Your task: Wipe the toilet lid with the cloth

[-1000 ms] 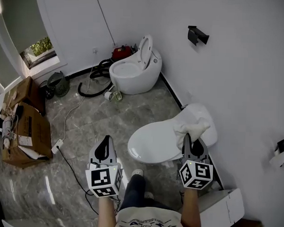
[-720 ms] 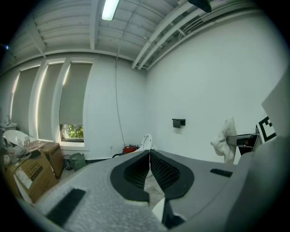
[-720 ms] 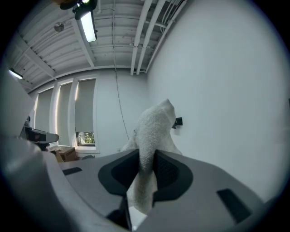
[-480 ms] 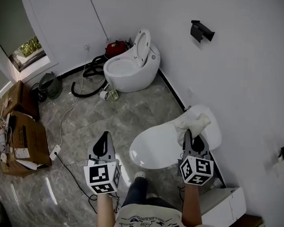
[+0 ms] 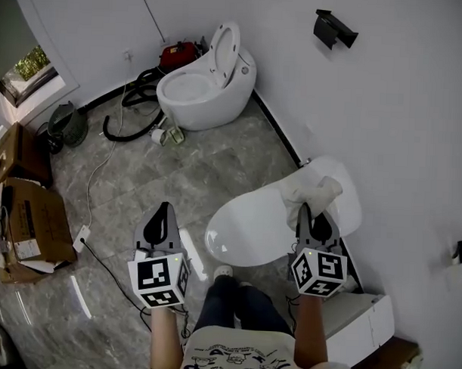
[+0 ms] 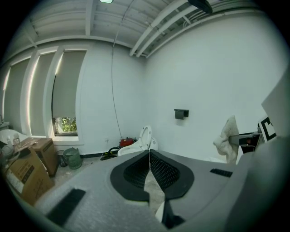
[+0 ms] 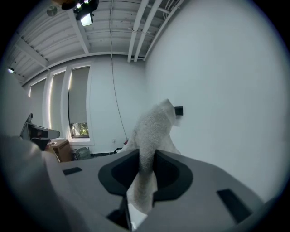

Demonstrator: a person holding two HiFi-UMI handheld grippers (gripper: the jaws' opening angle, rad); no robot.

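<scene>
1. While the right gripper [image 5: 309, 214] keeps its jaws closed on a narrow fold of the cloth [image 5: 312, 192], the left gripper [image 5: 163, 212] hangs at lower left of the head view, over the floor [image 5: 178, 178]. Its jaws are pressed together with nothing between them.
2. Cloth sits bunched at middle right of the head view, over the rear end of the toilet lid [image 5: 248, 227], close to the wall [image 5: 399, 133] (whether it touches the lid yet, cannot tell).
3. Risk: only a thin pinch is taken, and most of the cloth stands free beyond the jaws. Drag across the lid could tug it loose, as I judge it.
4. Risk: a wadded cloth gives a small contact patch, so strips of the lid may be missed. Pressed too low, the hard jaw tips could scrape the glossy surface.
5. Risk: the left gripper is well apart from the work and offers no backup if the cloth drops.
6. Lid's long axis runs from the wall at middle right down toward lower centre, rounded front end pointing lower left.
7. Cloth's long axis follows the jaws, free end pointing up the frame.
</scene>
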